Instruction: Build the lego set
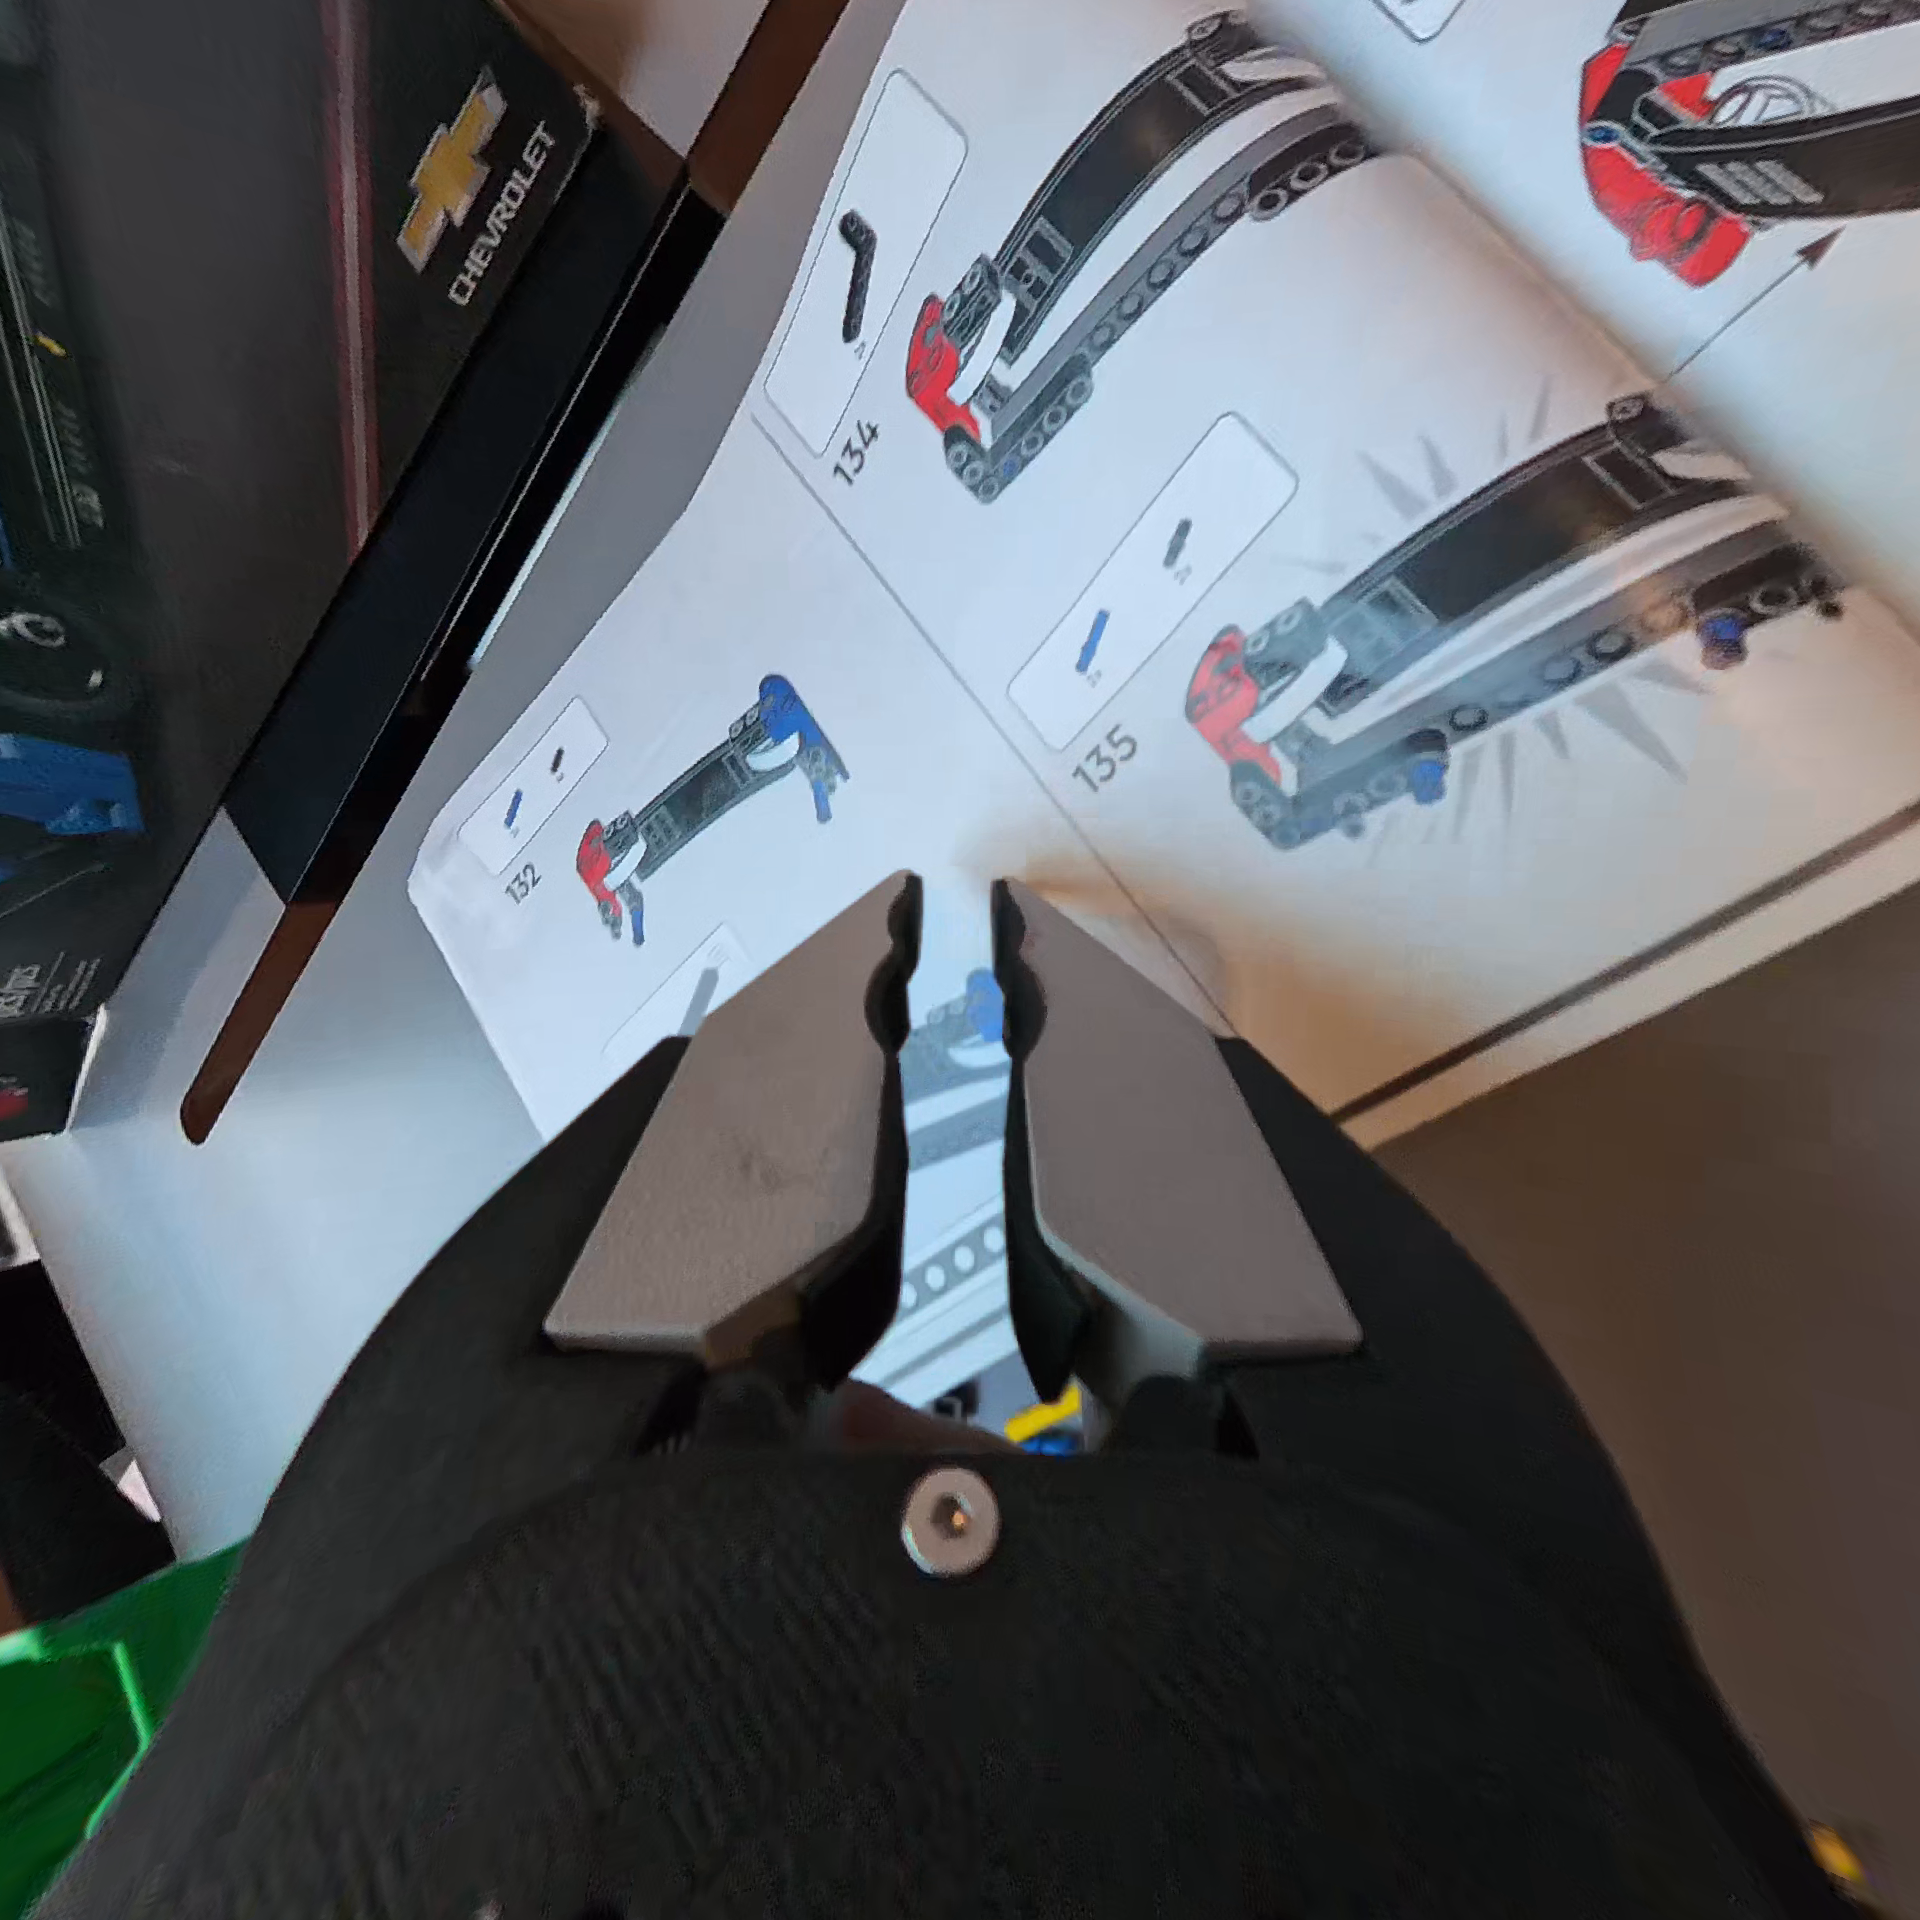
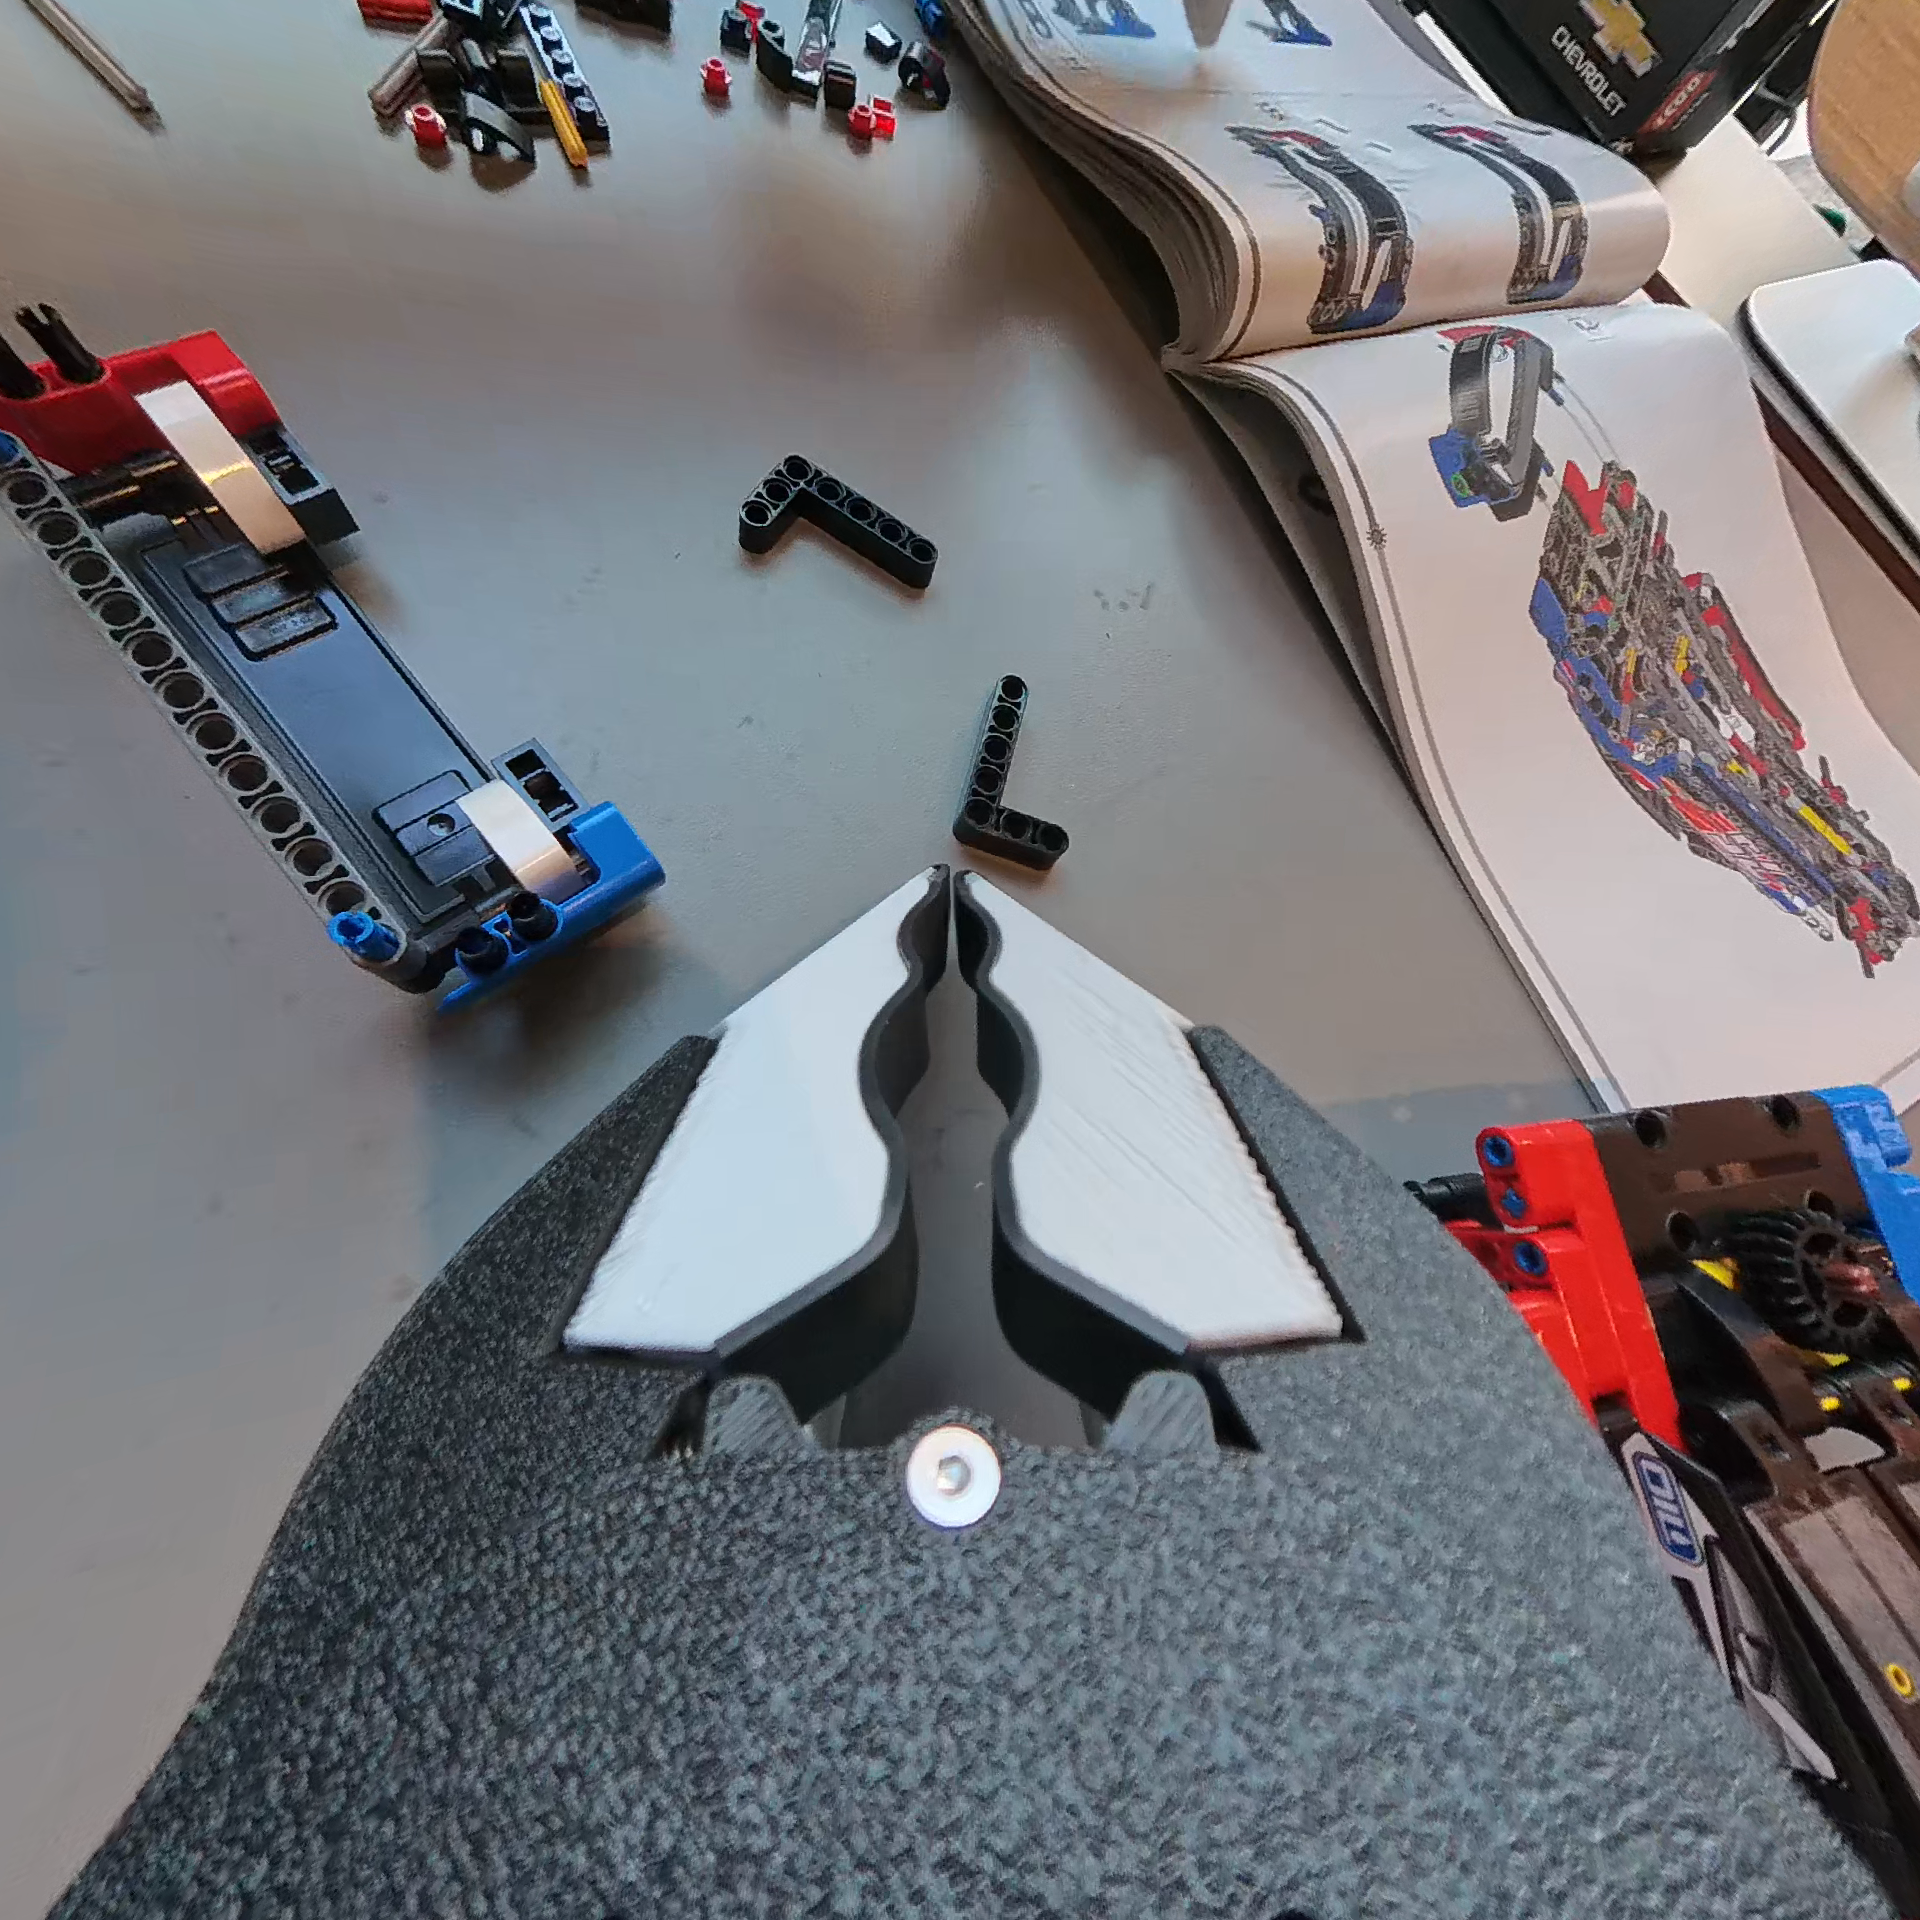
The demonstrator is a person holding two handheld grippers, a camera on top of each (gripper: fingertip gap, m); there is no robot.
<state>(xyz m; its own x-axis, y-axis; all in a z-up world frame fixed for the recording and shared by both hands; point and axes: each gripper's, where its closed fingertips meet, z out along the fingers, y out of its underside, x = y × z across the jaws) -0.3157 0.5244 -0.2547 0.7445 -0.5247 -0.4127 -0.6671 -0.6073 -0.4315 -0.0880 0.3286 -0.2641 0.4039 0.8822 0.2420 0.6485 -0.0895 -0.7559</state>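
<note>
Black L-shaped beam (image 2: 1006, 774) just beyond closed, empty right tool (image 2: 952, 875), left tool (image 1: 956, 883) slightly parted, empty

The left wrist view looks steeply down along the left gripper (image 1: 956, 883), close above the open instruction booklet (image 1: 1039, 623), which fills most of the frame; the dark set box (image 1: 312, 312) lies beyond the booklet's far-left edge. The right wrist view looks forward and down along the right gripper (image 2: 951, 871) from higher up, taking in the grey bench (image 2: 520, 312). Here the booklet (image 2: 1558, 520) lies at right. Both views share the booklet and the box (image 2: 1621, 62).
</note>
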